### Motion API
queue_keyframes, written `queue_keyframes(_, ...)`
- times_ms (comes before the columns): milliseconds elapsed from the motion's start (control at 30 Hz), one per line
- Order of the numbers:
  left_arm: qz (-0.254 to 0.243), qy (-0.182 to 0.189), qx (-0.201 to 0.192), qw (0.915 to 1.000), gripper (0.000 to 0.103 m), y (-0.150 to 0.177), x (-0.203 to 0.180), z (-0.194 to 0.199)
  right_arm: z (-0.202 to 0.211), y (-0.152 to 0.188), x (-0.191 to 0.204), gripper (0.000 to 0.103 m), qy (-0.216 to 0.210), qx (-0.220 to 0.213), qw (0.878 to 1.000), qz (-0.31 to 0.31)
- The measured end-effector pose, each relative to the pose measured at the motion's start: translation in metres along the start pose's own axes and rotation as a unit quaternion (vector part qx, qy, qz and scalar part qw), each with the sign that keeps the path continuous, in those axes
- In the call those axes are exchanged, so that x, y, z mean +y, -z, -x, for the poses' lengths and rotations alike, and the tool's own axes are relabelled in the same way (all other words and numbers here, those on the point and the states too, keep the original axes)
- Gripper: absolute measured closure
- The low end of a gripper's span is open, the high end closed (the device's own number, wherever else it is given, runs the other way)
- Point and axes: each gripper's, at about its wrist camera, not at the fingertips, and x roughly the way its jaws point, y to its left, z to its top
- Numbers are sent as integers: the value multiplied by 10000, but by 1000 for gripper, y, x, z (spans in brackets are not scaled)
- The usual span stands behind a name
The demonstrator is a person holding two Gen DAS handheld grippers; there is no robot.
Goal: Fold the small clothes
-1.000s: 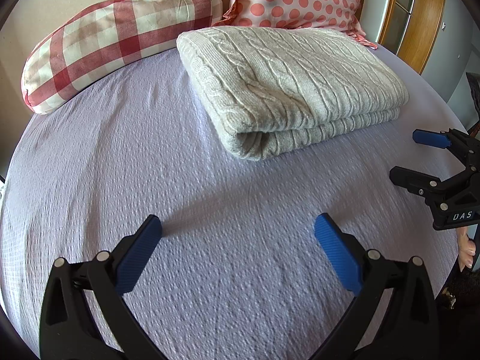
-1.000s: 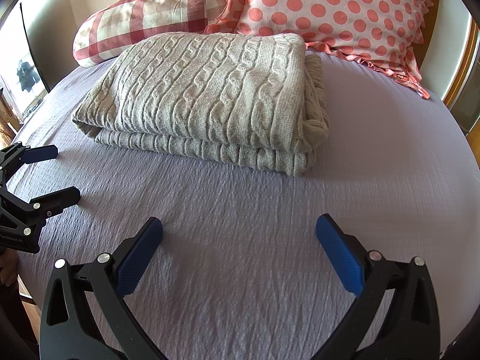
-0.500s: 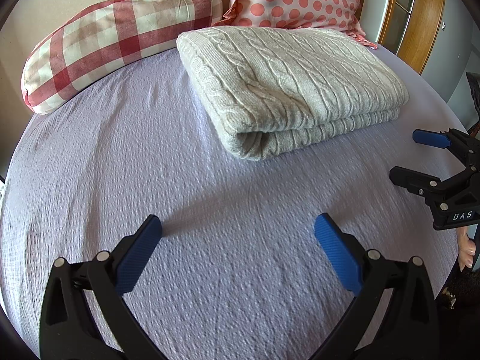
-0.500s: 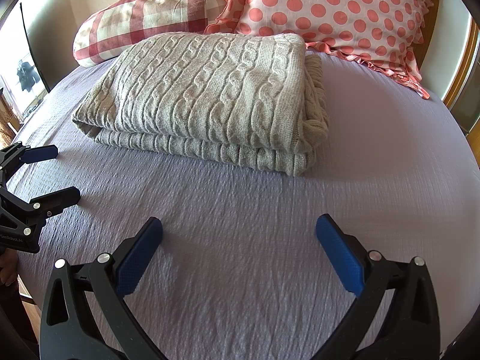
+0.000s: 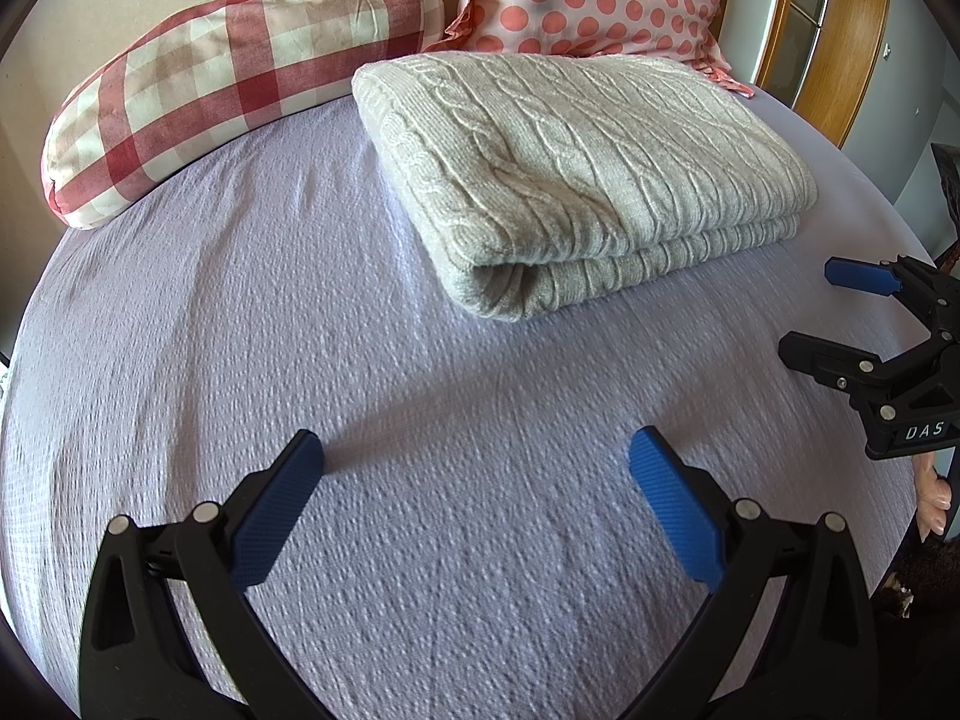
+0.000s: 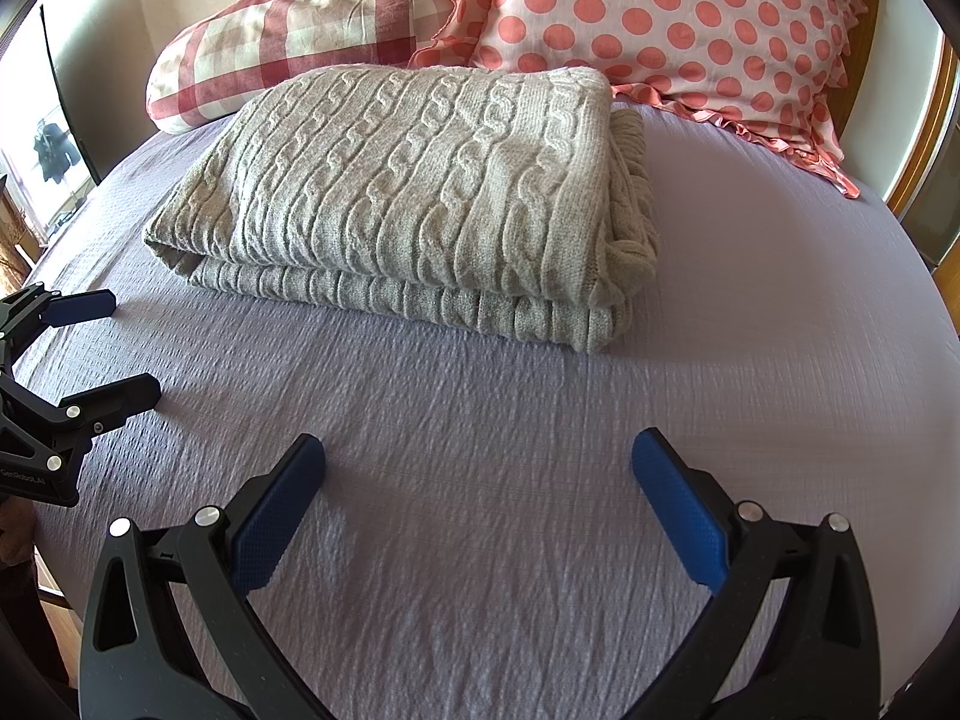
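Observation:
A grey cable-knit sweater [image 5: 576, 174] lies folded in a neat rectangle on the lilac bedspread [image 5: 252, 312]; it also shows in the right wrist view [image 6: 420, 192]. My left gripper [image 5: 474, 456] is open and empty, low over the bedspread in front of the sweater. My right gripper [image 6: 477, 456] is open and empty, also in front of the sweater. The right gripper shows at the right edge of the left wrist view [image 5: 822, 312]. The left gripper shows at the left edge of the right wrist view [image 6: 126, 348].
A red-and-white checked pillow [image 5: 228, 78] and a pink polka-dot pillow [image 6: 678, 18] lie behind the sweater at the head of the bed. A wooden frame [image 5: 852, 42] stands at the far right. The bed's edge runs close to both grippers.

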Motion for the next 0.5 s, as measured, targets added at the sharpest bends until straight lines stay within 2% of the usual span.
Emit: queue_keyframes(500,-8,6,7,10000,2,1,0,0,0,0,0,1,10,-2,10000,-16)
